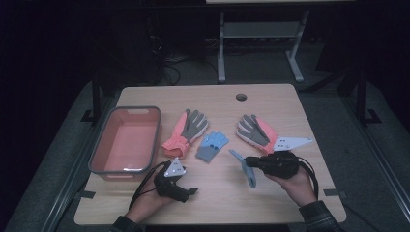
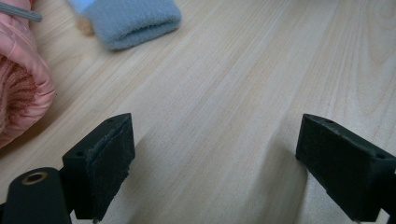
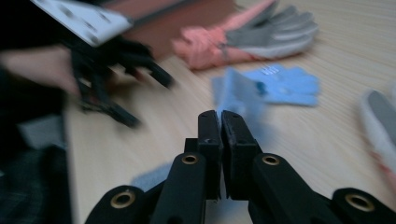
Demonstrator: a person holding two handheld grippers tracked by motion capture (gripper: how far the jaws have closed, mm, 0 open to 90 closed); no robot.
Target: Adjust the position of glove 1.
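My right gripper (image 1: 248,162) (image 3: 219,116) is at the table's right front, shut on a light blue glove (image 1: 247,173) (image 3: 238,91) that hangs from its jaws just above the tabletop. A second light blue glove (image 1: 212,145) (image 3: 289,86) (image 2: 133,21) lies flat at the middle. Left of it lies a pink and grey glove (image 1: 186,129) (image 3: 247,42) (image 2: 18,88). Its mate (image 1: 256,129) (image 3: 380,116) lies to the right, just beyond my right gripper. My left gripper (image 1: 178,175) (image 2: 215,154) rests low at the left front, open over bare wood, short of both cuffs.
A pink basin with a grey rim (image 1: 104,145) (image 3: 187,9) stands at the table's left side, with nothing inside it. A cable hole (image 1: 241,96) sits near the far edge. Beyond the table are desk legs and cables on a dark floor.
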